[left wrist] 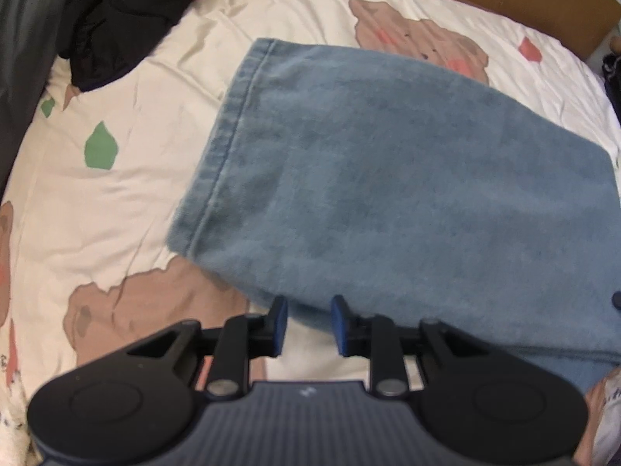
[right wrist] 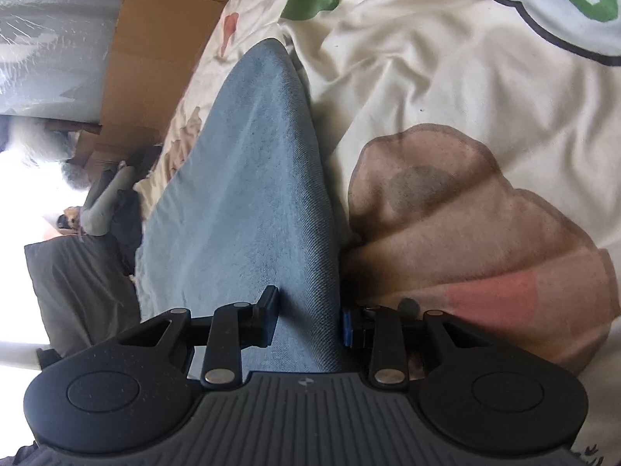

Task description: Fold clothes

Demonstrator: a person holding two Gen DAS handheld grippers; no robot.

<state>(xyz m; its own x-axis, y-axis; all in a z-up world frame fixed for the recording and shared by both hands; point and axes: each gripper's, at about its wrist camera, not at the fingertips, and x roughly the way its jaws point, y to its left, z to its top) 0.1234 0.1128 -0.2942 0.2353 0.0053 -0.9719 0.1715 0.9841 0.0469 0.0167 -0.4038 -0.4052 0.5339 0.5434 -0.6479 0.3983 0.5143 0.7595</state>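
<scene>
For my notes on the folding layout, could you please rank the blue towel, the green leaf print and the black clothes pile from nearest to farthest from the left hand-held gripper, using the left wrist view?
1. Blue towel: directly ahead of the left hand-held gripper, at its fingertips.
2. Green leaf print: left, midway up the bedsheet.
3. Black clothes pile: far upper left.

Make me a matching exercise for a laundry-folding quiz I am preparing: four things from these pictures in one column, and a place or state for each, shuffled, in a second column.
Things:
1. blue denim garment
2. black clothes
3. left gripper
4. right gripper

Places or states:
A. open, at the denim's near edge, nothing between its fingers
B. heaped at the far left of the bed
C. lying flat on the printed bedsheet
D. open, with denim running between its fingers

Pairs: 1-C, 2-B, 3-A, 4-D
</scene>
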